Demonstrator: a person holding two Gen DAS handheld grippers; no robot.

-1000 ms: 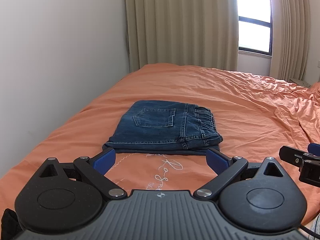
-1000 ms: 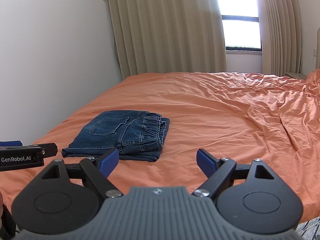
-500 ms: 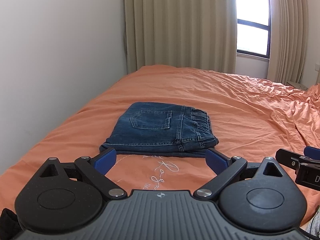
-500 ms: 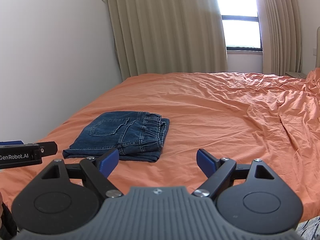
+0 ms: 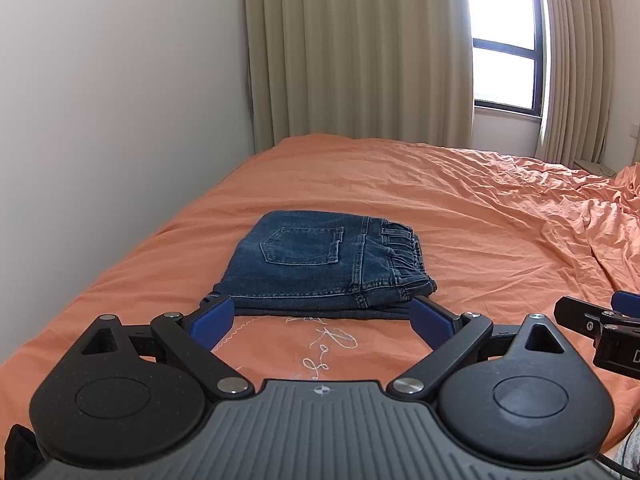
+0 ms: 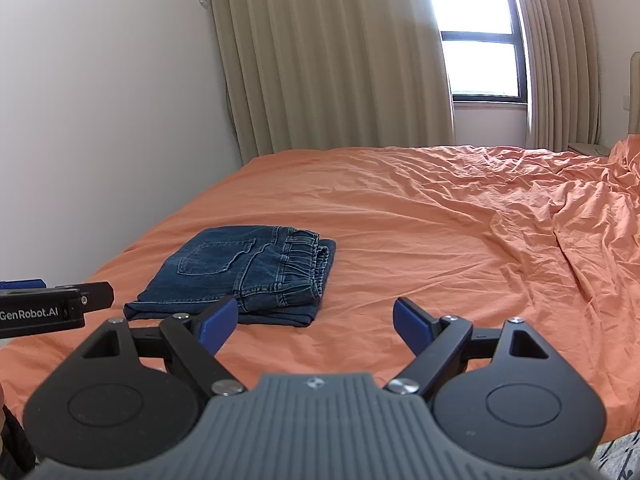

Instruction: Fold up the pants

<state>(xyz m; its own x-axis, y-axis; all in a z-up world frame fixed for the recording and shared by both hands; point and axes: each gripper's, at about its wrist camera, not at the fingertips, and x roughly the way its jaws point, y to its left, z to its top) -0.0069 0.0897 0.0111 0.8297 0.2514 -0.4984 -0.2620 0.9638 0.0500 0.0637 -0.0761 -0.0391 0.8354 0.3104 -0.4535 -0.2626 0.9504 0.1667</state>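
Observation:
Blue denim pants (image 5: 320, 264) lie folded into a compact rectangle on the orange bed, back pocket up, elastic waistband to the right. They also show in the right wrist view (image 6: 244, 276), left of centre. My left gripper (image 5: 320, 318) is open and empty, just in front of the pants' near edge, not touching them. My right gripper (image 6: 316, 322) is open and empty, off to the right of the pants and short of them. The right gripper's finger shows at the right edge of the left wrist view (image 5: 592, 320).
The orange bedsheet (image 6: 440, 240) is wrinkled on the right side. White embroidery (image 5: 320, 344) marks the sheet near the bed's front edge. A white wall (image 5: 120, 120) runs along the bed's left side. Beige curtains (image 5: 360, 52) and a window (image 6: 480, 68) are behind.
Both grippers have drawn back a little and risen; the folded pants sit slightly farther away in both views. The pants have not moved. Both grippers stay open.

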